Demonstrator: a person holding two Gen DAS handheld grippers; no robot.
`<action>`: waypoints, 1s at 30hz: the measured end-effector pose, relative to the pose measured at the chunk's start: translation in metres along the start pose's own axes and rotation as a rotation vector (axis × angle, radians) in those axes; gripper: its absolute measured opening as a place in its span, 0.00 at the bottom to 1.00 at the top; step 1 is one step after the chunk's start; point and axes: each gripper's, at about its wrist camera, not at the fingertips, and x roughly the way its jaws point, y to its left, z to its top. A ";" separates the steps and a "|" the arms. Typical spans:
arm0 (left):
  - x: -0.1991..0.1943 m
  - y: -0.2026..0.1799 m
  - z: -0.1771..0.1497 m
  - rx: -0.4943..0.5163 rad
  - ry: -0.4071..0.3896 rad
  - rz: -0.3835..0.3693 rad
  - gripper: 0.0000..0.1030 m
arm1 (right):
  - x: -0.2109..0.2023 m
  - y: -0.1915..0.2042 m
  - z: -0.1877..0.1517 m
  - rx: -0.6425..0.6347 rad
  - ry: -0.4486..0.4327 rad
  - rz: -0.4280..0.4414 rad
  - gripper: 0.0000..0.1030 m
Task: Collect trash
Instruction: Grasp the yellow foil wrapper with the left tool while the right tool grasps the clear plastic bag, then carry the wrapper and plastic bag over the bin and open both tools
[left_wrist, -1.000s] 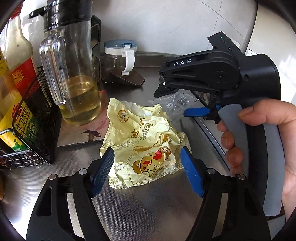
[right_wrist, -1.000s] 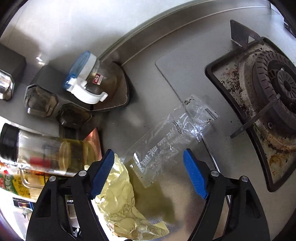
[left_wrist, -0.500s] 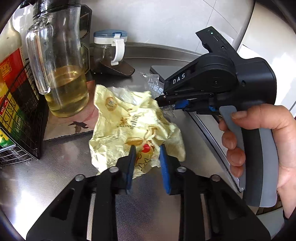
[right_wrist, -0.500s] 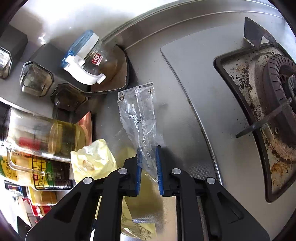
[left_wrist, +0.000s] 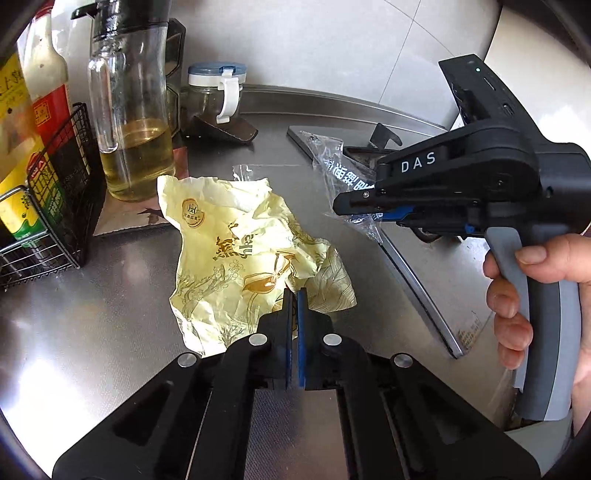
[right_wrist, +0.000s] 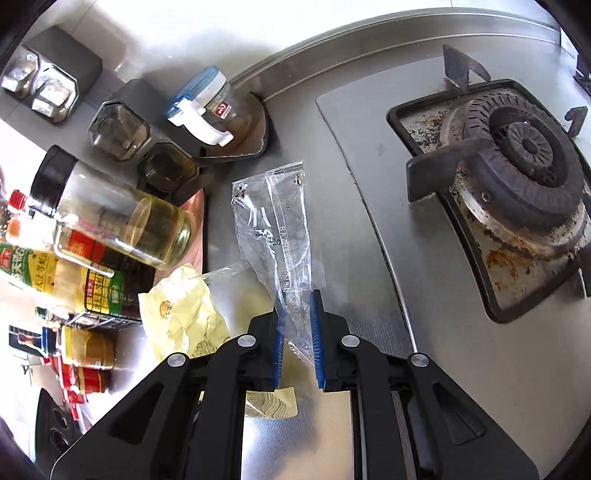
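A crumpled yellow wrapper (left_wrist: 243, 254) hangs from my left gripper (left_wrist: 294, 295), which is shut on its near edge just above the steel counter (left_wrist: 92, 332). The wrapper also shows in the right wrist view (right_wrist: 181, 317). My right gripper (right_wrist: 297, 306) is shut on a clear plastic bag (right_wrist: 277, 225) with printed text and holds it up over the counter. In the left wrist view the right gripper (left_wrist: 354, 206) is at the right, with the clear bag (left_wrist: 332, 166) pinched in its tip.
A glass oil jug (left_wrist: 129, 122), a wire rack (left_wrist: 55, 192) with bottles and a blue-lidded jar (left_wrist: 214, 92) stand at the back left. A gas burner (right_wrist: 517, 155) is on the right. Spice jars (right_wrist: 118, 129) line the wall.
Both grippers closed, left on the yellow wrapper and right on the clear bag, and both have lifted their pieces off the counter.
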 end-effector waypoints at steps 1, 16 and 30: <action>-0.006 -0.002 -0.003 -0.001 -0.002 -0.001 0.00 | -0.006 0.001 -0.005 -0.006 -0.008 -0.001 0.14; -0.115 -0.042 -0.080 -0.006 -0.028 0.026 0.00 | -0.112 0.021 -0.117 -0.089 -0.109 0.059 0.14; -0.190 -0.081 -0.207 -0.066 0.022 -0.014 0.01 | -0.177 0.027 -0.251 -0.242 -0.083 0.076 0.14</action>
